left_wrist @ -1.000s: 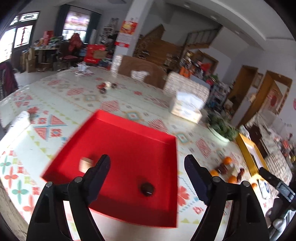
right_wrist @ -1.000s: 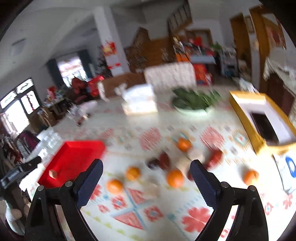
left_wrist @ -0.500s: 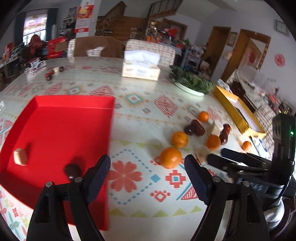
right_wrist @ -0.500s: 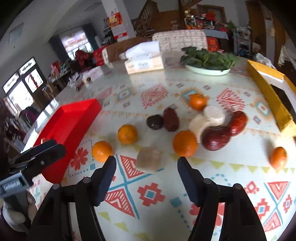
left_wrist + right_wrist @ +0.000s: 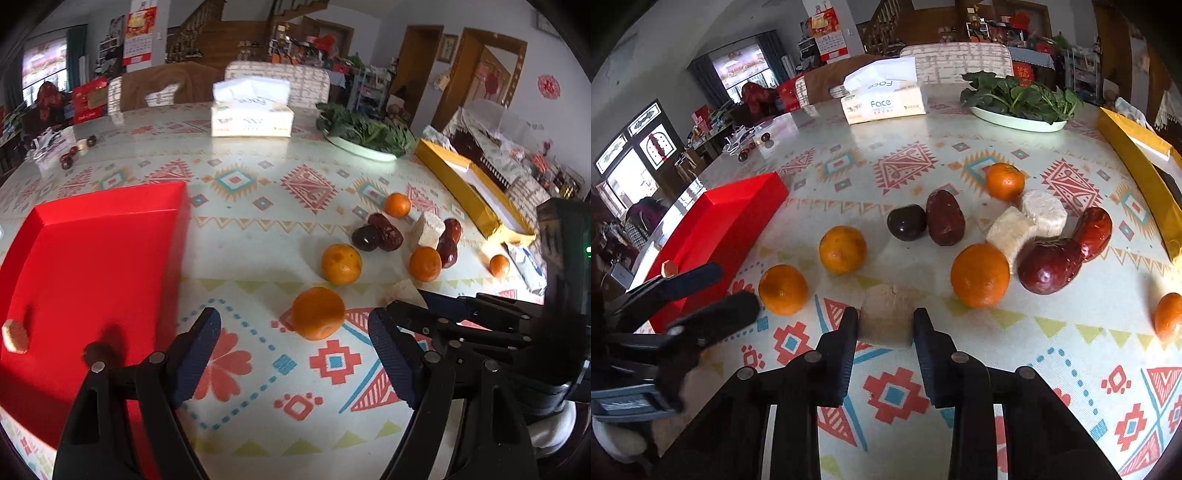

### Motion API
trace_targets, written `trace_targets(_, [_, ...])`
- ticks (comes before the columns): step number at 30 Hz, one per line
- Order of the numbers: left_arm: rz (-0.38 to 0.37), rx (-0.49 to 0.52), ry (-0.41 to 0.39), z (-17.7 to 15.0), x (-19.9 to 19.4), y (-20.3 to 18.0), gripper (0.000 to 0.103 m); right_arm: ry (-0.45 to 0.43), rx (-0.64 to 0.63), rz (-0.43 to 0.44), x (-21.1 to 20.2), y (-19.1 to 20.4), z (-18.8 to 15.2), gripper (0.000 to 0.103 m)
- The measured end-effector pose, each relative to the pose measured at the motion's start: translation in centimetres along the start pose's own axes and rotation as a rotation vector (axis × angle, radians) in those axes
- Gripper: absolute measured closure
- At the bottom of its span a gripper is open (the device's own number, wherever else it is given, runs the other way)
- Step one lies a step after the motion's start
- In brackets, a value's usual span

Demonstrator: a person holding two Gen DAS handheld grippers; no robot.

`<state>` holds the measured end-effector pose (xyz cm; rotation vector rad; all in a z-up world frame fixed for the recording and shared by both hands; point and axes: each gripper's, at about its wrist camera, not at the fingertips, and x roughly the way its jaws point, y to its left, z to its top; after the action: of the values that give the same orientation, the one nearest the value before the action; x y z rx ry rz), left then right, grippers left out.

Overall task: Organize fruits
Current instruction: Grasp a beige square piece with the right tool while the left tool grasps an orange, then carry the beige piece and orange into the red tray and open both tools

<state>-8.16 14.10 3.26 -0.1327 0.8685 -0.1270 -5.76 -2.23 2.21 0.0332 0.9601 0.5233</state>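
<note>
Black-fingered, the right hand-held gripper [image 5: 886,325] is closing on a pale tan fruit chunk [image 5: 885,320] straight ahead on the tabletop [image 5: 1052,354], while the spread left hand-held gripper [image 5: 294,341] faces an orange [image 5: 318,312], the red tray [image 5: 85,258] lying to its left.

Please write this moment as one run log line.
right gripper: closing on beige chunk | left gripper: open near orange | red tray: two pieces

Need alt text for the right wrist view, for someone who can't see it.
The right tongs are closing around a pale tan cube-shaped fruit piece on the patterned tablecloth. Beyond lie loose oranges, dark red dates and pale chunks; the open left tongs and a red tray are at left.
</note>
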Motion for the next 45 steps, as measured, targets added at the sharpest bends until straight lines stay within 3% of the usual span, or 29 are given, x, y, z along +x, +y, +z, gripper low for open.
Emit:
trace_targets(5, [-0.01,0.045,0.05,0.2,2.3,-1.1,0.022,-0.001,0.026,0.003,-0.7,-0.9,-0.6,0.069])
trace_targets(7, [-0.007,0.056,0.071,0.2,3.2,-1.4,0.028,-0.002,0.033,0.004,-1.0,-1.2,-0.7,0.069])
trace_targets(10, [0.019,0.08,0.068,0.1,3.5,-1.8,0.049,-0.003,0.038,0.008,-1.1,-1.4,-0.8,0.069])
trace_targets(11, [0.019,0.082,0.067,0.1,3.4,-1.8,0.065,-0.004,0.038,0.008,-1.1,-1.4,-0.8,0.069])
trace_targets(12, [0.017,0.082,0.067,0.1,3.4,-1.8,0.069,-0.004,0.038,0.007,-1.1,-1.4,-0.8,0.069])
trace_targets(19, [-0.024,0.025,0.042,-0.1,2.0,-1.1,0.069,-0.037,0.036,0.015,-2.1,-0.8,-0.8,0.069])
trace_targets(27, [-0.054,-0.093,-0.049,-0.3,-2.4,1.9,0.069,-0.054,0.008,0.039,-3.2,1.5,-0.4,0.069])
trace_targets(35, [0.043,-0.288,-0.147,-0.9,-6.8,10.3,0.069,-0.058,-0.075,0.097,-3.1,6.7,0.7,0.069])
trace_targets(45, [0.114,-0.425,-0.14,-3.1,-7.2,16.5,0.069,-0.02,-0.233,0.182,0.4,16.0,2.6,0.069])
